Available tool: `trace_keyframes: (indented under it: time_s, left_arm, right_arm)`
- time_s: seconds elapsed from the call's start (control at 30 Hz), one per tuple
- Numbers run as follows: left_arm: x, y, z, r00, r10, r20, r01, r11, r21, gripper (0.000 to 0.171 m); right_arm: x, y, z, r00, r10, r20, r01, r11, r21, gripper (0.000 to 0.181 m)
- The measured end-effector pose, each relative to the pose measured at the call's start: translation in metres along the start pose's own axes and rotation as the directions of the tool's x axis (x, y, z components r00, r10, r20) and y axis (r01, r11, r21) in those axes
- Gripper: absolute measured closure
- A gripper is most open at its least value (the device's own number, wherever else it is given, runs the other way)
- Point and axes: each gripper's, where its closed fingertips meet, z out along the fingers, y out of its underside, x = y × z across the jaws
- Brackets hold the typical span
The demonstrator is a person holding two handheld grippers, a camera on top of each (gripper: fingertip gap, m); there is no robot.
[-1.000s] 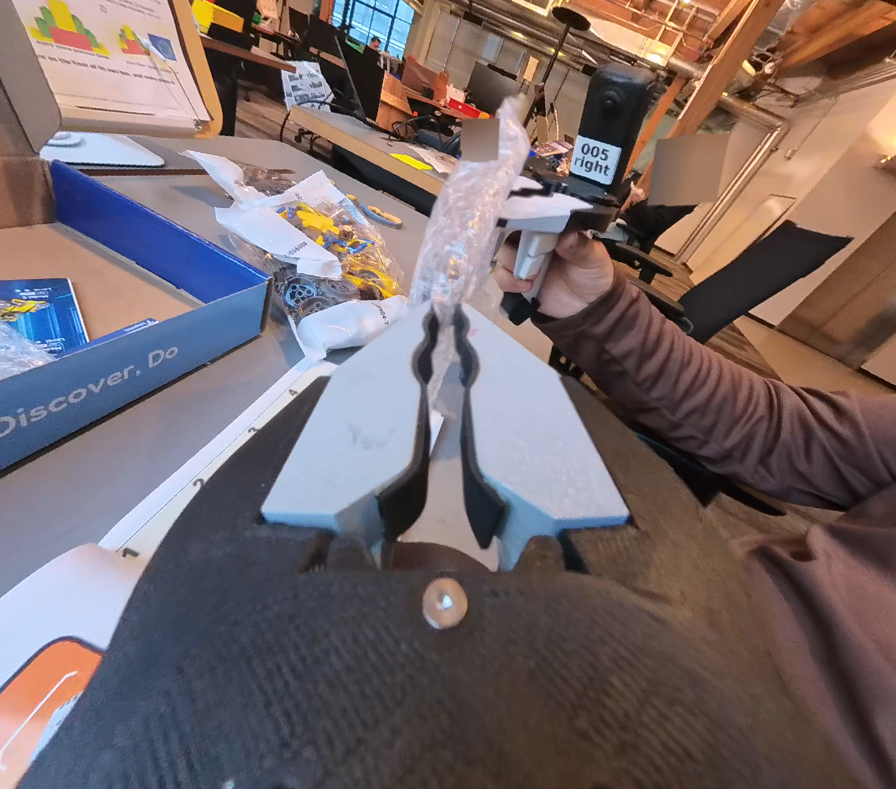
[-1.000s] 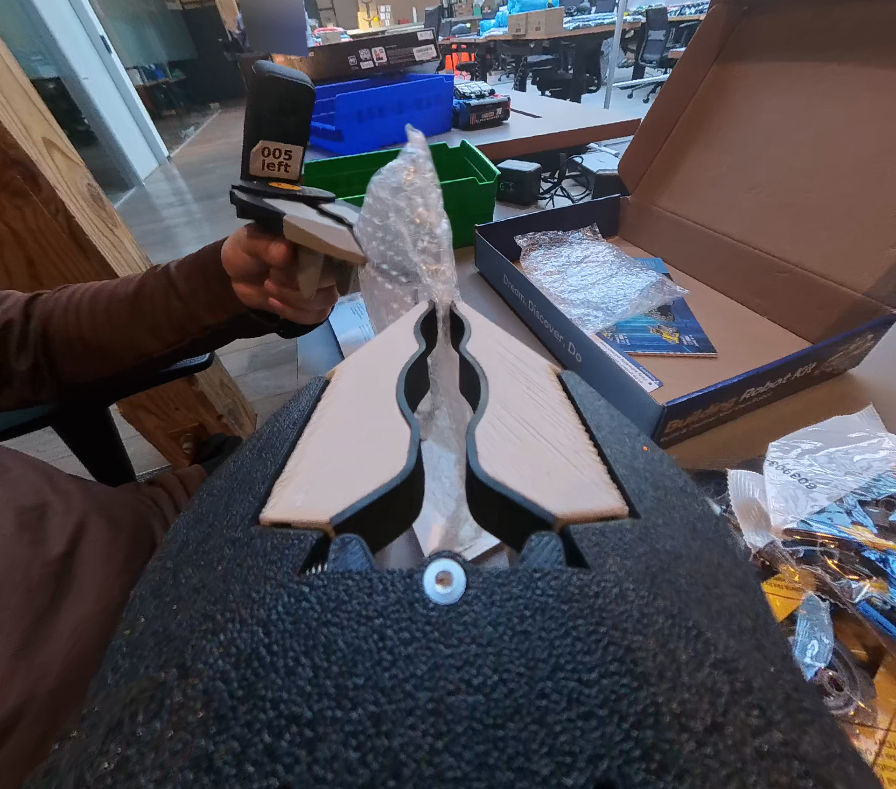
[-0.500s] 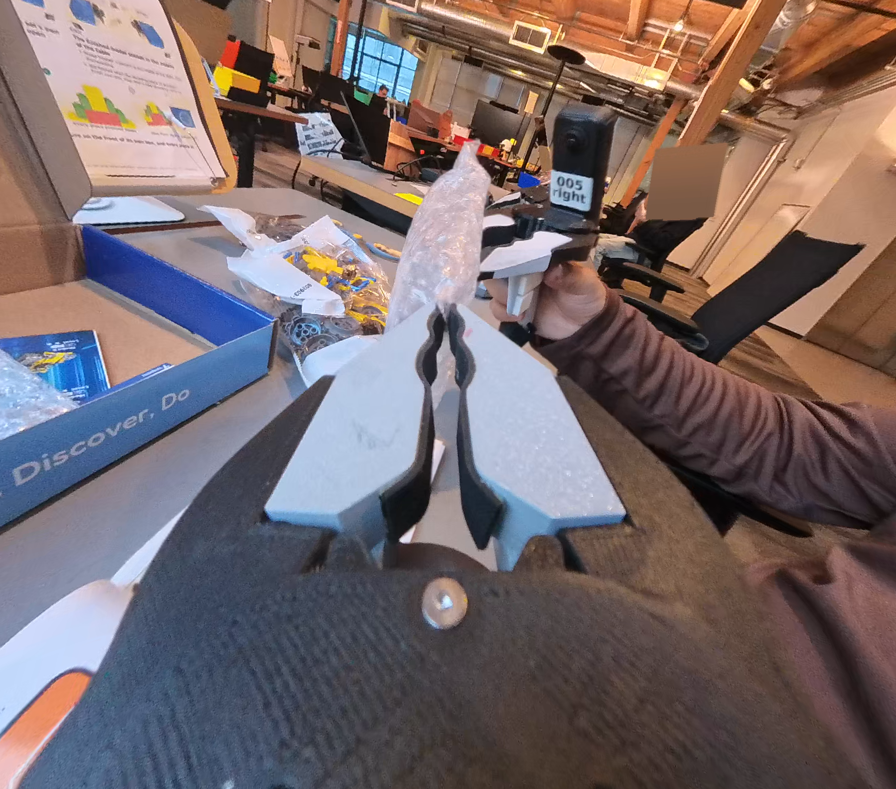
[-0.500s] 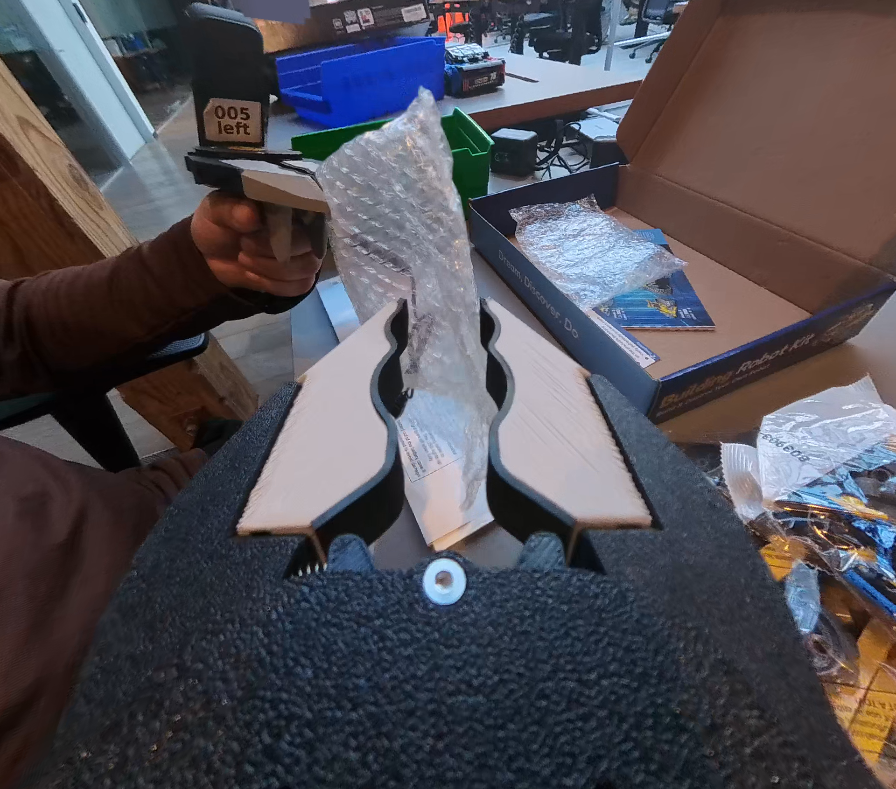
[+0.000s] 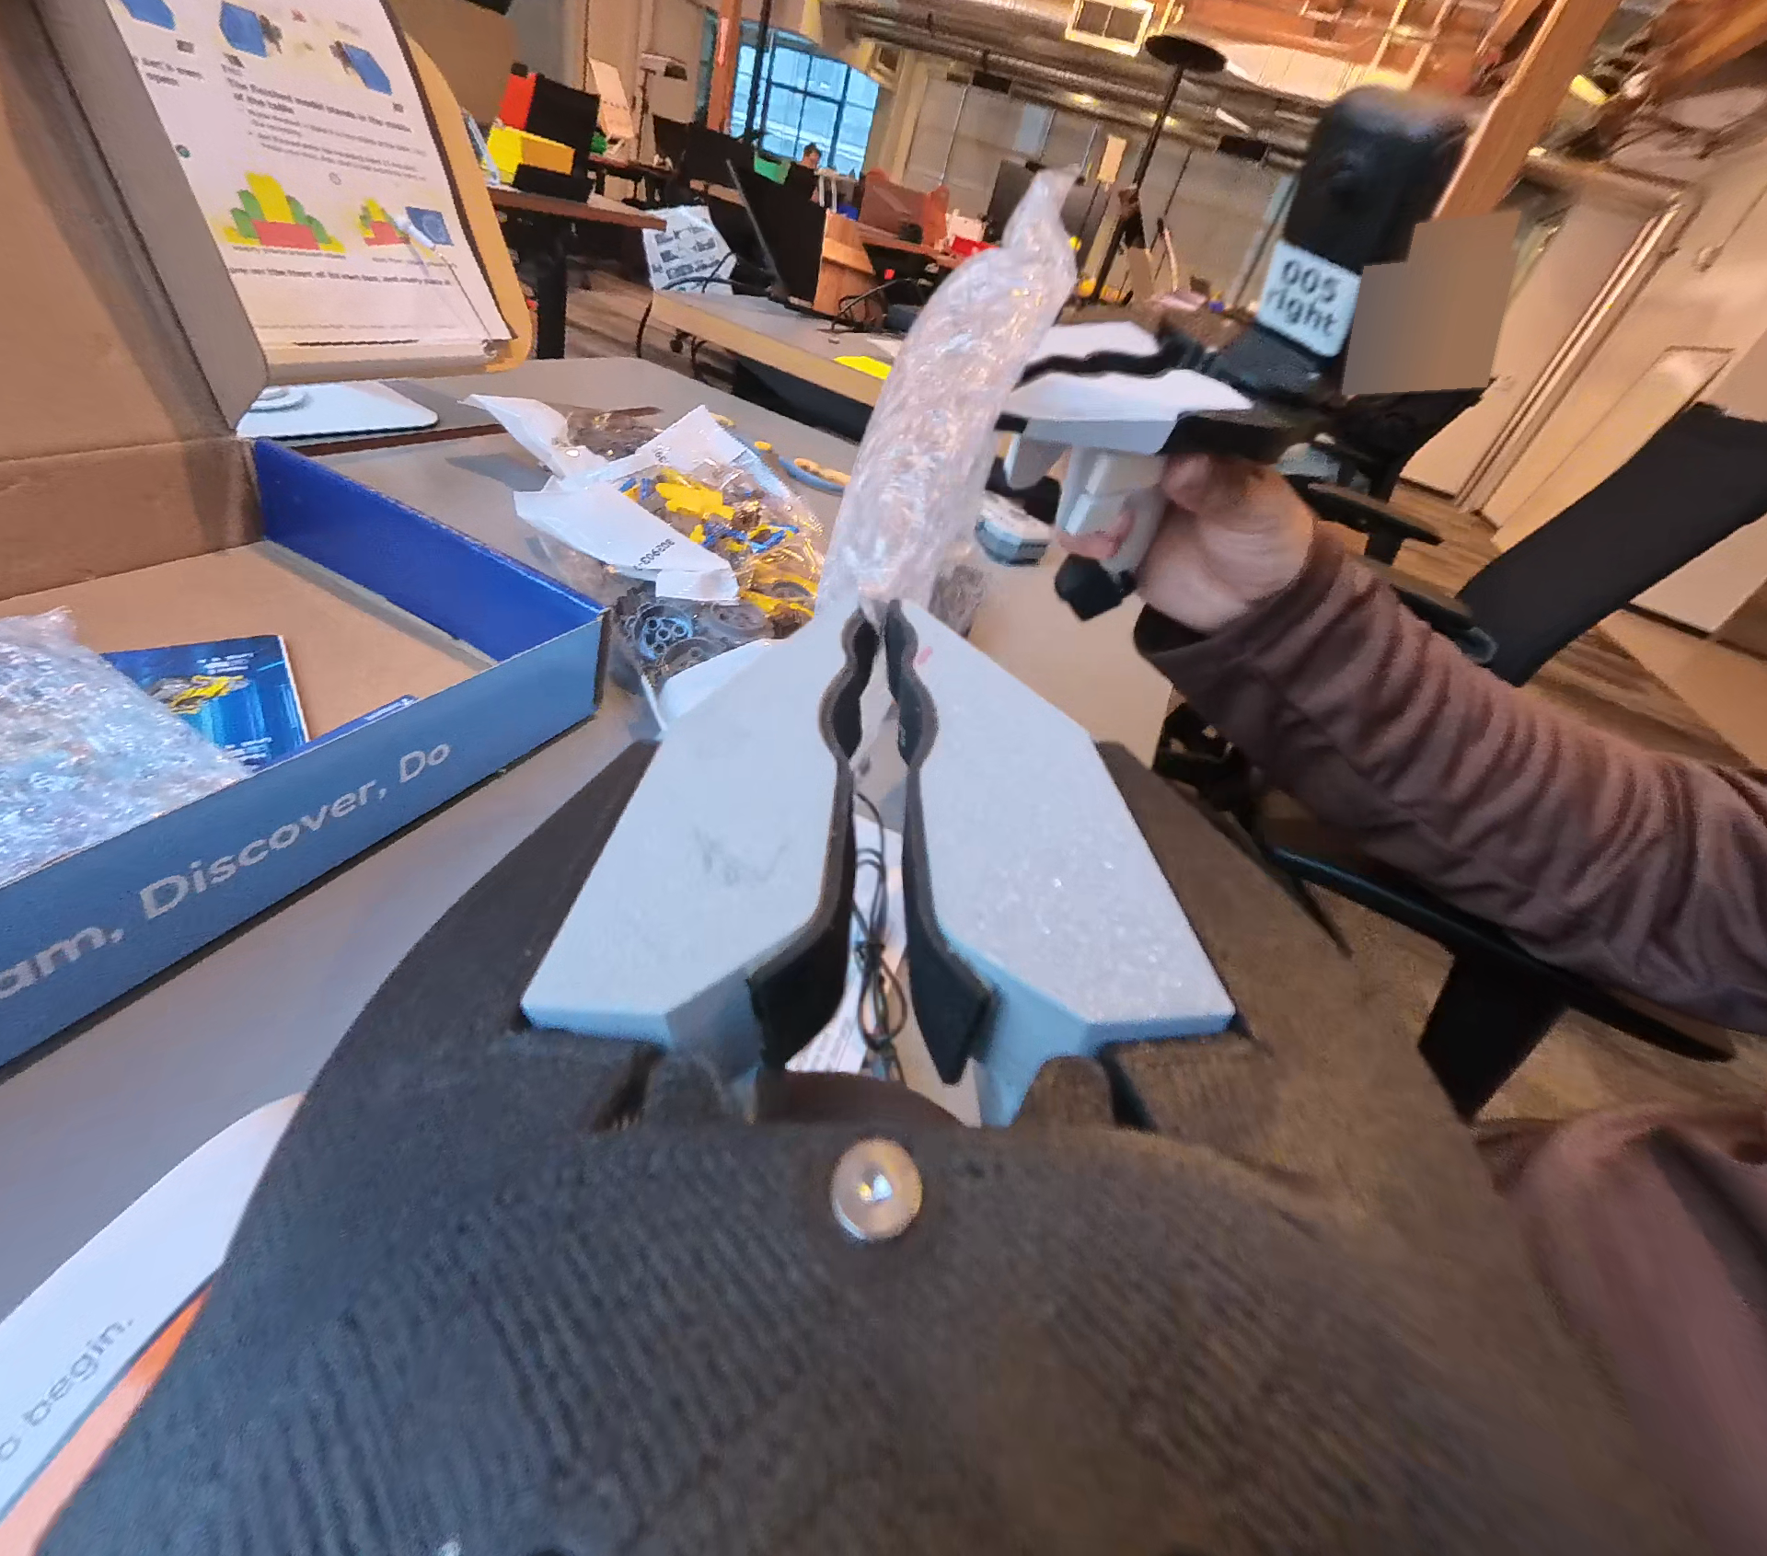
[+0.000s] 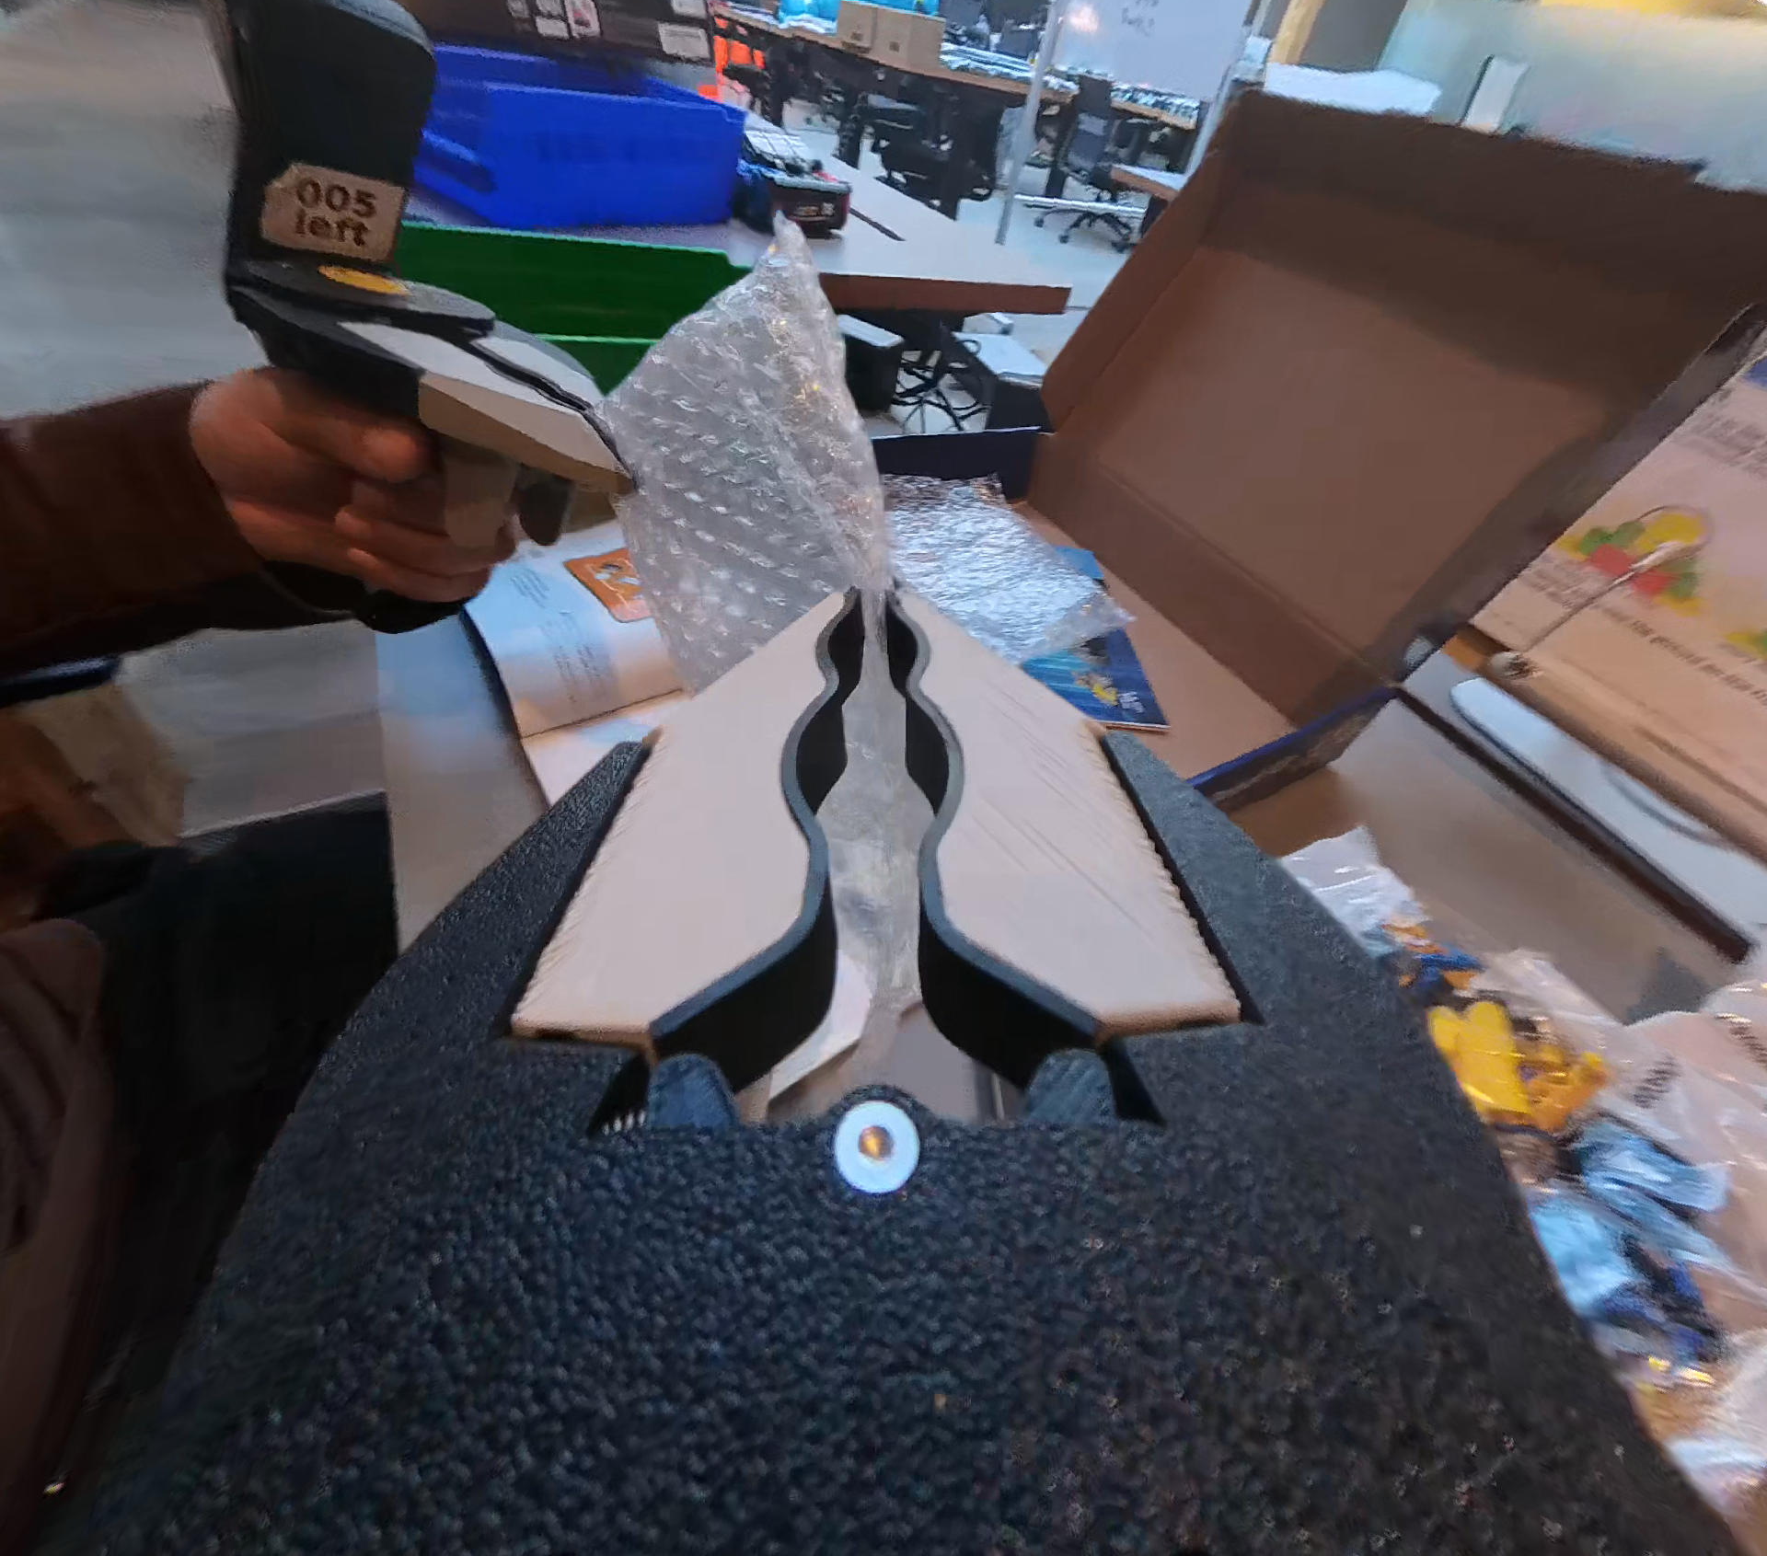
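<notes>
A clear bubble-wrap bag (image 5: pixel 947 411) hangs in the air between both grippers. My left gripper (image 5: pixel 875 621), with grey fingers, is shut on the bag's lower corner. In the left wrist view the right gripper (image 5: pixel 1018 387) pinches the bag's far side, held by a hand in a brown sleeve. In the right wrist view the bag (image 6: pixel 746 478) is spread out. My right gripper (image 6: pixel 870 602), with tan fingers, is shut on its right edge. The left gripper (image 6: pixel 617 458) grips its left edge.
An open cardboard box with blue walls (image 5: pixel 411 573) and a raised lid (image 6: pixel 1339 439) holds loose bubble wrap (image 6: pixel 975 564) and a blue booklet (image 5: pixel 220 697). Bags of yellow and blue parts (image 5: pixel 688 525) lie beside it. A printed sheet (image 6: pixel 574 650) lies below the bag. A black chair (image 5: pixel 1578 602) stands to the right. My hands' fingertips stand some 10 cm from each other.
The right gripper opened around the bag half a second ago and is now shut on its edge. The two grippers moved apart and the bag is spread wider.
</notes>
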Motion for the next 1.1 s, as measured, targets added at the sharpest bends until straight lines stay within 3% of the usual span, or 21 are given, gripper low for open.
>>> trace_keyframes:
  time_s: [0.17, 0.23, 0.37, 0.43, 0.5, 0.57, 0.7, 0.8, 0.97, 1.1]
  left_arm:
    - [-0.018, 0.018, 0.002, 0.992, 0.065, 0.108, -0.053, 0.993, -0.109, 0.171]
    - [-0.021, 0.025, 0.003, 0.989, 0.063, 0.130, -0.044, 0.988, -0.145, 0.171]
    - [0.007, -0.008, 0.000, 0.989, 0.127, 0.077, -0.123, 0.991, -0.049, 0.171]
    - [0.006, -0.007, -0.002, 0.982, 0.167, 0.083, -0.161, 0.985, -0.067, 0.171]
    - [-0.003, 0.002, -0.002, 0.990, 0.101, 0.102, -0.092, 0.992, -0.092, 0.171]
    - [0.002, -0.004, -0.002, 0.997, 0.035, 0.067, -0.032, 0.998, -0.046, 0.171]
    - [-0.018, -0.002, -0.006, 0.981, 0.077, 0.180, -0.065, 0.995, -0.073, 0.171]
    - [-0.034, 0.003, -0.009, 0.981, -0.101, 0.166, 0.106, 0.994, -0.021, 0.171]
    - [-0.061, 0.019, -0.014, 0.958, -0.142, 0.251, 0.156, 0.987, -0.040, 0.171]
    - [-0.075, 0.030, -0.019, 0.941, -0.168, 0.295, 0.195, 0.979, -0.064, 0.171]
  right_arm:
    - [0.006, 0.013, 0.005, 0.988, -0.129, -0.088, 0.116, 0.984, -0.133, 0.178]
    - [0.001, 0.012, 0.007, 0.983, -0.163, -0.082, 0.152, 0.980, -0.128, 0.178]
    - [-0.001, 0.002, 0.002, 0.978, -0.194, -0.082, 0.184, 0.976, -0.112, 0.176]
    - [0.003, 0.009, 0.000, 0.988, -0.139, -0.065, 0.130, 0.982, -0.135, 0.164]
    - [0.010, 0.015, -0.002, 0.995, -0.068, -0.069, 0.057, 0.988, -0.141, 0.160]
    - [0.013, 0.011, -0.005, 0.997, -0.024, -0.067, 0.017, 0.993, -0.115, 0.159]
    - [0.015, -0.003, -0.014, 0.993, -0.069, -0.098, 0.058, 0.992, -0.109, 0.157]
    - [0.006, -0.002, -0.012, 0.995, -0.079, -0.069, 0.070, 0.990, -0.126, 0.157]
    - [-0.020, 0.036, 0.015, 0.997, -0.070, 0.028, 0.075, 0.960, -0.270, 0.159]
    - [-0.024, 0.085, 0.040, 0.995, -0.096, -0.007, 0.082, 0.890, -0.449, 0.159]
